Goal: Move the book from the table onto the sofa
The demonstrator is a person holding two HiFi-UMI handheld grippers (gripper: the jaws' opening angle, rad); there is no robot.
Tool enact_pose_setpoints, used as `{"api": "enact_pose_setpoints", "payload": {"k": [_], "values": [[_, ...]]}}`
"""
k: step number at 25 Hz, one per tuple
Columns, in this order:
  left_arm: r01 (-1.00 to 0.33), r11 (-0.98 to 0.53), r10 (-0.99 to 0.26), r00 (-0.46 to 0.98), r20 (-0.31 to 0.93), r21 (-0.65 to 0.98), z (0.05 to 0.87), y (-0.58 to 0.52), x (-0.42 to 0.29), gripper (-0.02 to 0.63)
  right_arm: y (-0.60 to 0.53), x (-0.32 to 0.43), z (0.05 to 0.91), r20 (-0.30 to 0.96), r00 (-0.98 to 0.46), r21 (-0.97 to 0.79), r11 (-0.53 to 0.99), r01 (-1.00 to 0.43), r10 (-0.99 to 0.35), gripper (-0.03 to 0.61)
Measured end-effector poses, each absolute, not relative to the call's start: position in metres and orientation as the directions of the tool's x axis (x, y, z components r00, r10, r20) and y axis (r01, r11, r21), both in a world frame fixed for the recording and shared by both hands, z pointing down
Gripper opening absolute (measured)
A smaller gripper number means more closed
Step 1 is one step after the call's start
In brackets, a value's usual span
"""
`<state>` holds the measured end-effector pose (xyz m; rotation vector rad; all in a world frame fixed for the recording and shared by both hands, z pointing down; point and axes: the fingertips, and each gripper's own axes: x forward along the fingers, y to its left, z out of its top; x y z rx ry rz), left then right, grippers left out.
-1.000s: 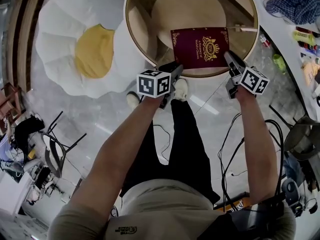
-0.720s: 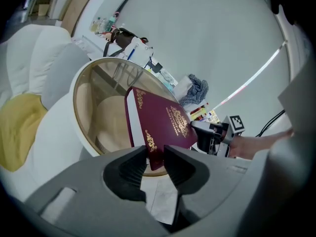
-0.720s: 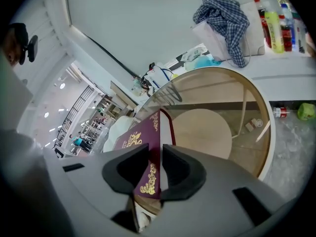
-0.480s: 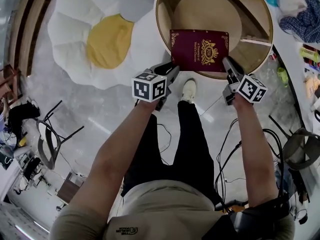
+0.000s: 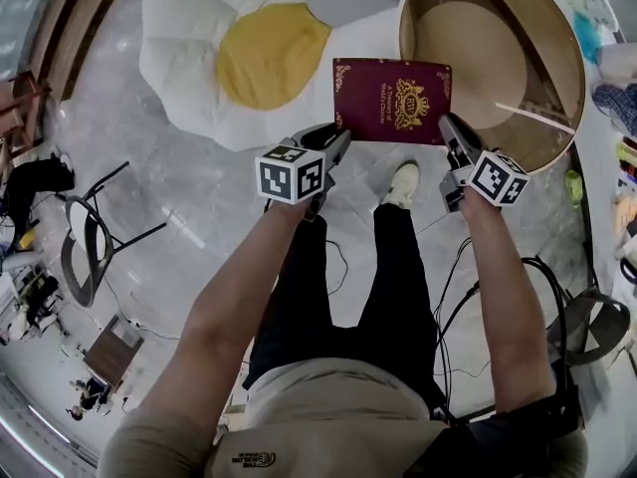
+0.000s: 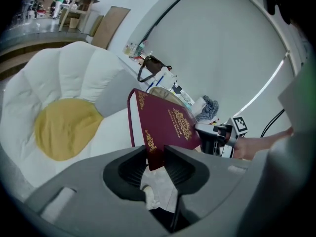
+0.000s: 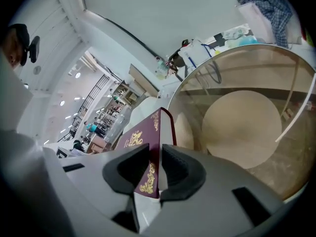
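Observation:
A maroon book (image 5: 390, 100) with gold print hangs in the air between the round glass table (image 5: 498, 68) and the egg-shaped white and yellow sofa (image 5: 269, 53). My left gripper (image 5: 338, 139) is shut on its near left corner. My right gripper (image 5: 450, 127) grips the near right corner, and its jaws are closing on the cover. In the left gripper view the book (image 6: 168, 125) stands up out of the left gripper (image 6: 155, 154), with the sofa (image 6: 64, 127) behind it. In the right gripper view the book's edge (image 7: 143, 137) sits in the right gripper (image 7: 154, 169), beside the table (image 7: 242, 122).
A black-framed chair (image 5: 90, 252) stands on the grey floor at left. Cables (image 5: 453, 267) trail over the floor by the person's legs, and a white shoe (image 5: 403, 182) shows under the book. A cluttered white counter (image 5: 617, 98) runs along the right edge.
Both grippers have carried the book left, off the round table and over the floor toward the sofa. The table has slid to the right of the head view.

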<state>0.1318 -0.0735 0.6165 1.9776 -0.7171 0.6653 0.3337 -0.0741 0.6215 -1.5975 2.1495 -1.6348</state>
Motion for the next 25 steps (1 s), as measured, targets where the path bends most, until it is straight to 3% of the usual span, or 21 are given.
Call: {"api": "enact_pose_setpoints", "payload": {"k": [4,15,25], "values": [[-0.737,-0.381,-0.273,0.667,0.693,0.558,0.621,-0.086,0.052,0.112,-0.095,0.254,0.626,0.530,-0.519,-0.714,-0.022,-0.700,-0.671,0.089],[-0.791,-0.290,-0.352,0.612,0.708,0.540,0.651,-0.101,-0.086,0.112,-0.121,0.116,0.666,0.559,-0.597,-0.712,0.036,-0.701,-0.575,0.087],[-0.820,-0.222,-0.388,0.570,0.724,0.527,0.741,-0.125,-0.161,0.112,-0.138,0.041,0.763,0.605,-0.623,-0.697,0.048,-0.715,-0.495,0.087]]}}
